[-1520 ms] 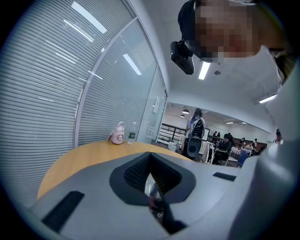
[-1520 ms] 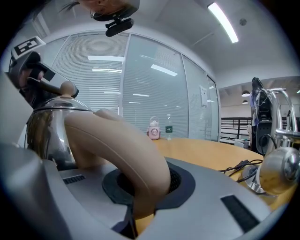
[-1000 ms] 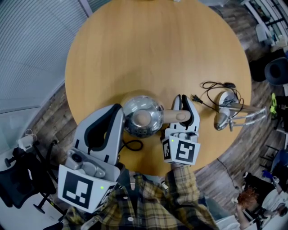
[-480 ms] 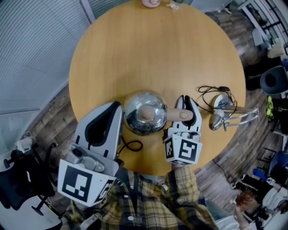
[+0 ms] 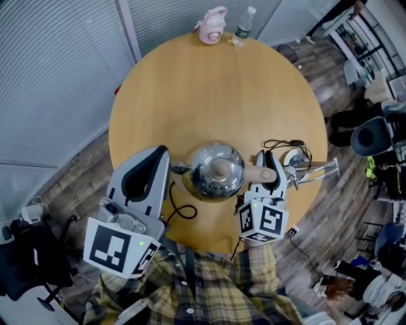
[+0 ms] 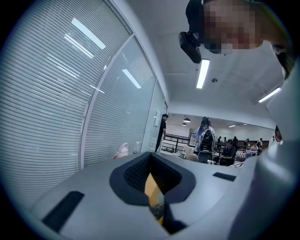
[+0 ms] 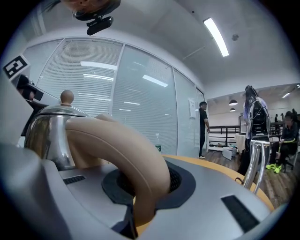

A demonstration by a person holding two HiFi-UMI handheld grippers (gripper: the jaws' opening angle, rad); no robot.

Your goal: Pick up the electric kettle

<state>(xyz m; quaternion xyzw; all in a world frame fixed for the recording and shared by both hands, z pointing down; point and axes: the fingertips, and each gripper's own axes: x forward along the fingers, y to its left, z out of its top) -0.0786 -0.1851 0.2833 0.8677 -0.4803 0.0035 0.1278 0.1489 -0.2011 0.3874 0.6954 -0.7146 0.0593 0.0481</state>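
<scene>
The steel electric kettle (image 5: 214,170) with a tan lid knob hangs above the round wooden table (image 5: 190,89). My right gripper (image 5: 269,166) is shut on its tan handle (image 5: 257,174); in the right gripper view that handle (image 7: 122,150) arches down between the jaws, with the shiny kettle body (image 7: 47,136) to the left. My left gripper (image 5: 158,157) hovers just left of the kettle, apart from it. Its jaws (image 6: 157,201) stand together with nothing between them. A black cord (image 5: 176,208) trails under the kettle.
A chrome stand with a round white base (image 5: 298,162) and a tangled black plug cord (image 5: 282,143) lie at the table's right edge. A pink jug (image 5: 213,17) and a bottle (image 5: 243,25) stand at the far edge. People stand behind the glass wall.
Both grippers have risen, and the kettle has come up off the table in the right gripper. The table looks smaller and more of it shows.
</scene>
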